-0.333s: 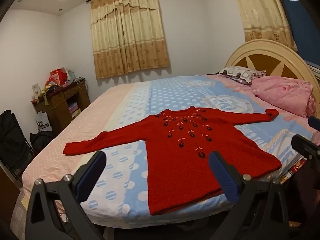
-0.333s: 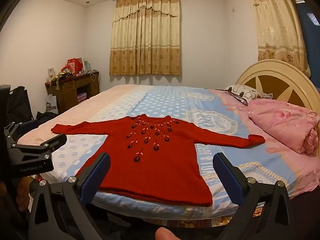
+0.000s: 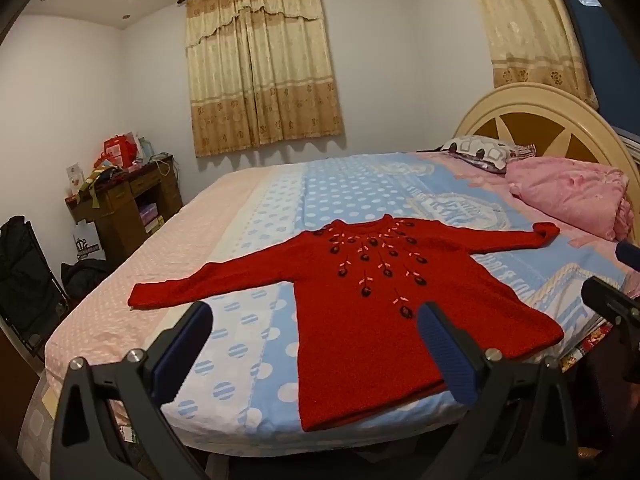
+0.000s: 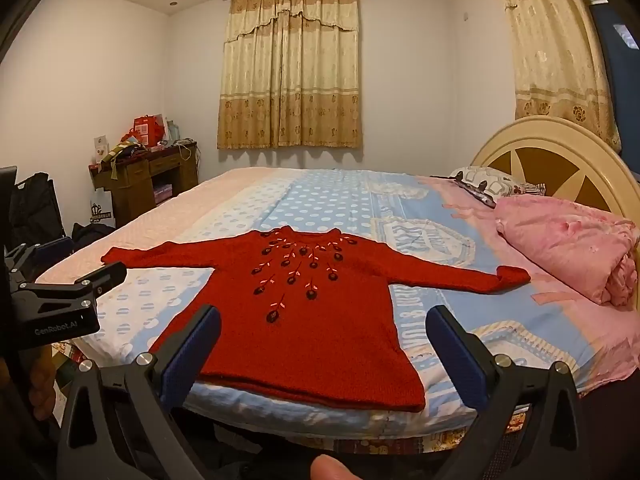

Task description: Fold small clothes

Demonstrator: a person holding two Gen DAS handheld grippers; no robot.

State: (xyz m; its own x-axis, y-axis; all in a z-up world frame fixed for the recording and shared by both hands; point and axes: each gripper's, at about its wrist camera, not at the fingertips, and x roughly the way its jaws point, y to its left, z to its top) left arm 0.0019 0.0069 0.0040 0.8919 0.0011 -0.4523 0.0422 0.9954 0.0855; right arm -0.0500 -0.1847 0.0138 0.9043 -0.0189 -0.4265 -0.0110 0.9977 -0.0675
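**Red sweater spread flat on the bed, both grippers held off it with fingers wide**

The red sweater lies face up on the bed sheet, both sleeves stretched out sideways and its hem close to the near edge of the mattress. Dark embroidered flowers with pink leaves fan down from the neckline. In the right wrist view the same sweater sits square ahead, with the right sleeve cuff ending near the folded pink quilt.

The left gripper hangs in front of the bed's near edge, its blue-padded fingers spread wide with nothing between them; it is apart from the fabric. The right gripper is held likewise, fingers far apart and empty, short of the hem. Each gripper shows at the side of the other's view: the left one as a black body at the left edge of the right wrist view, the right one at the right edge of the left wrist view.

Around the garment: the pink quilt and a patterned pillow lie against the cream headboard, well apart from the sweater's body. A cluttered wooden desk stands beyond the far-left corner of the bed, with dark bags on the floor beside it. Beige curtains cover the back window. Nothing lies on the sweater, and nothing stands between it and either gripper.
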